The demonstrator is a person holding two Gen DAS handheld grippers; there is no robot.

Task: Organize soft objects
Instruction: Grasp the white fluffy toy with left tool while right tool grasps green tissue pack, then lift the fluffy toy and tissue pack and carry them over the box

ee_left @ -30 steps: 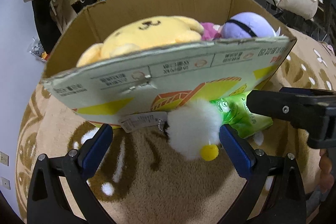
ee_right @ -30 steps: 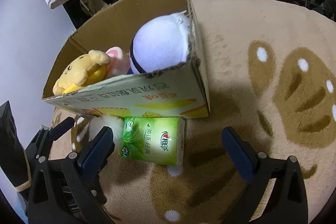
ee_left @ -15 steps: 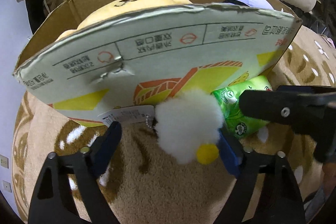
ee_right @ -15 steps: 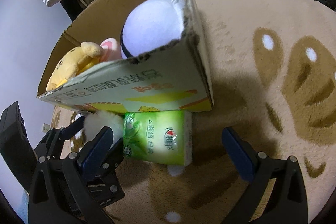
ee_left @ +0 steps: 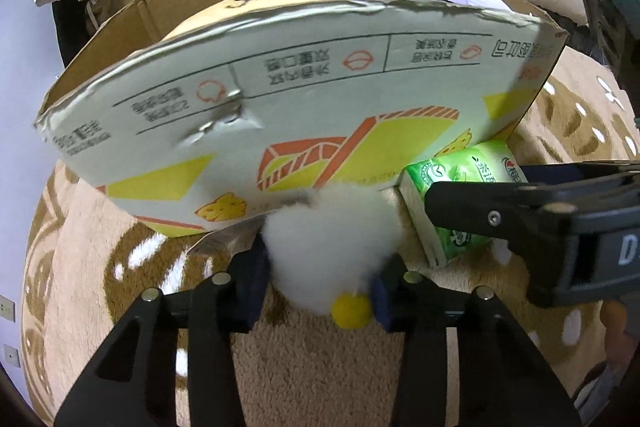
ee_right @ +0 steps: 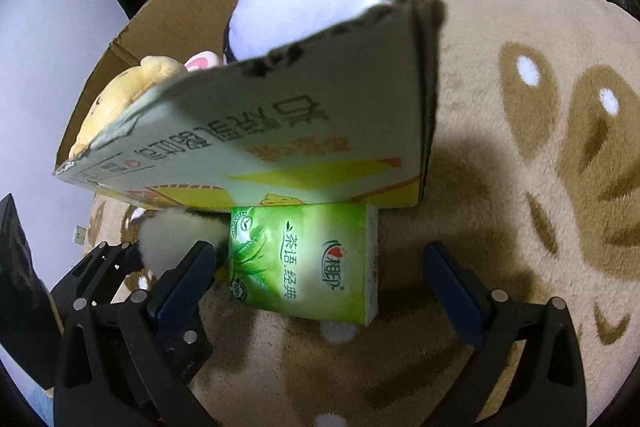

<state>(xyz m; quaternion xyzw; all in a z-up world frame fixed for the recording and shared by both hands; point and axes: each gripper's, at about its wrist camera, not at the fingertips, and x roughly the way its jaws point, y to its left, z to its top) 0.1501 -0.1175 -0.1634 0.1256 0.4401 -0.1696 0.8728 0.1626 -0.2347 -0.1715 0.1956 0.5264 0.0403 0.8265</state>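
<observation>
The white pom-pom toy (ee_left: 328, 247) is clamped by the left gripper (ee_left: 320, 267), whose jaws have just been closing onto it – the fluff is squeezed between the blue pads (ee_left: 252, 267). It lies on the rug (ee_left: 320, 367), pressed against the foot of the cardboard box (ee_left: 280, 99), with its yellow tip (ee_left: 352, 311) facing the camera. A paper tag (ee_left: 212, 247) pokes out beside it, under the box edge.

The grip seems to be taken mostly on loose fur, so the toy could slide out when it is lifted. The tag or the fluff might also be caught under the box wall; if so, a sharp pull would drag or tip the box, in which a yellow plush (ee_right: 120, 99) and a pale purple plush (ee_right: 308, 11) are already stowed.

The right gripper (ee_right: 320, 283) stands released, its jaws spread wide to either side of the green tissue pack (ee_right: 304, 259), which rests on the rug touching the box. The two grippers are close together – one right finger (ee_left: 520, 211) crosses the left view just beside the toy – so a collision is likely if both are raised at once. The soft pack could be crushed if it is squeezed hard.
</observation>
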